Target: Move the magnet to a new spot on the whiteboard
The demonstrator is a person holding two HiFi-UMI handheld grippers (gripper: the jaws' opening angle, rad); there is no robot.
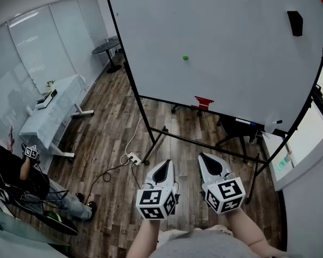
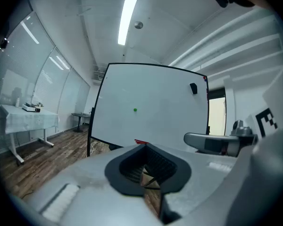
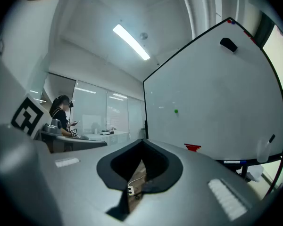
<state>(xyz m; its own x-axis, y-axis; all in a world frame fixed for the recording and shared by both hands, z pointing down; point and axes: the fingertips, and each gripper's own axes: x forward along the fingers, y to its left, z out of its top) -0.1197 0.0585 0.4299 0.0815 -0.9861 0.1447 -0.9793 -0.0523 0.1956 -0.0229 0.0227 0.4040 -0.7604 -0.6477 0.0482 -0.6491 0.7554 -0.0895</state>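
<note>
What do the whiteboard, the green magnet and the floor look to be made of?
The green magnet: a small round dot, maybe plastic-capped; too small to tell.
The whiteboard: a smooth white panel in a thin dark frame, probably coated steel, since the green magnet clings to it.
The floor: brown grained planks, wood or laminate.

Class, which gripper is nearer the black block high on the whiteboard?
Right. The right gripper is below-left of the black block; the left gripper lies farther left.
</note>
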